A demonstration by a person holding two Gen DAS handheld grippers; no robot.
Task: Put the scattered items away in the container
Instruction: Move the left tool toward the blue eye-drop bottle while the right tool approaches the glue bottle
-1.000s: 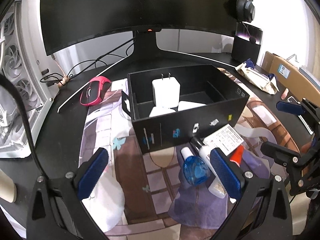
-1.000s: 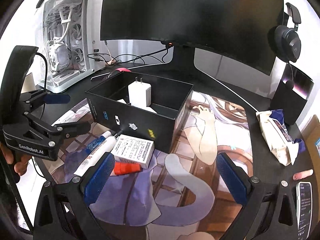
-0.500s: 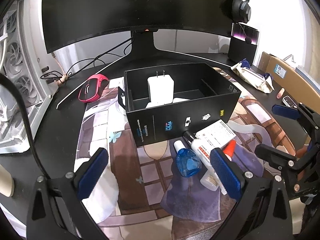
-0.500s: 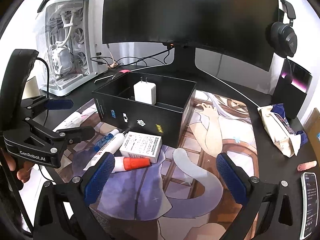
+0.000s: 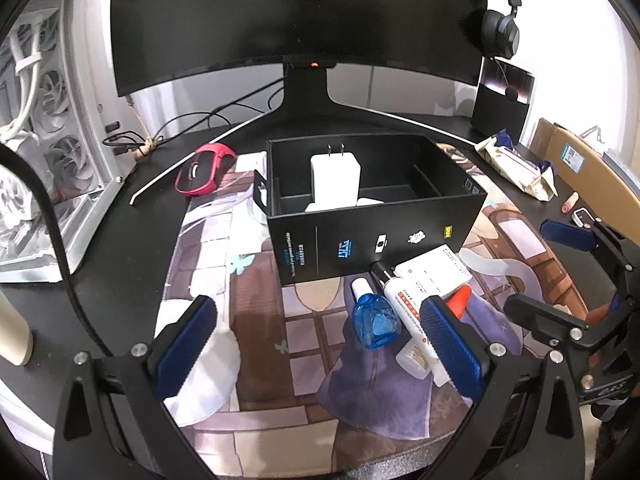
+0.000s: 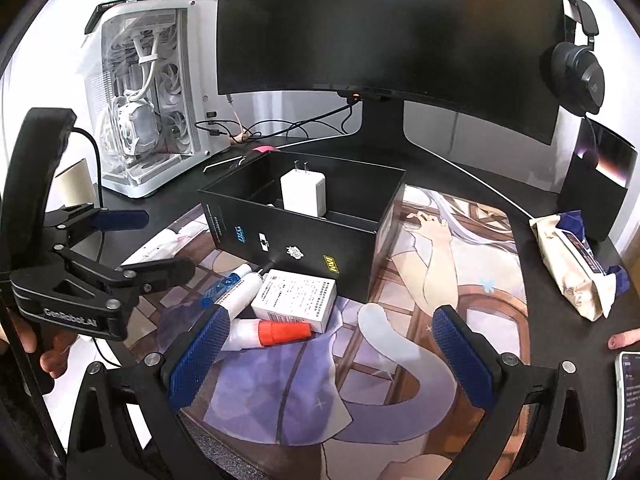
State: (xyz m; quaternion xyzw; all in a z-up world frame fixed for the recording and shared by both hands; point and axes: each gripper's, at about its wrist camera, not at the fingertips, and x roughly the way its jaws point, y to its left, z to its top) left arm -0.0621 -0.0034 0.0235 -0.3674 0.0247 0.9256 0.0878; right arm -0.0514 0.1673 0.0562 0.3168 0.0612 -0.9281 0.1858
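A black open box (image 5: 376, 236) (image 6: 292, 236) stands mid-desk with a white charger (image 5: 335, 178) (image 6: 303, 193) upright inside. In front of it lie a blue bottle (image 5: 375, 318), a white tube (image 5: 404, 300) (image 6: 240, 292), a white carton (image 5: 434, 274) (image 6: 296, 300) and a bottle with an orange-red cap (image 6: 280, 330) (image 5: 459, 298). My left gripper (image 5: 316, 344) is open and empty, just short of these items. My right gripper (image 6: 328, 354) is open and empty, to their right over the mat.
A pink mouse (image 5: 204, 170) lies left of the box. A white PC case (image 6: 144, 108) stands at the left, a monitor (image 5: 296, 20) behind. A wipes pack (image 6: 572, 264), a speaker (image 6: 596, 188) and a phone (image 6: 628, 404) are on the right.
Both grippers have drawn back from the box and risen a little; the box and items now look farther away. Both stayed open. Nothing on the desk moved.
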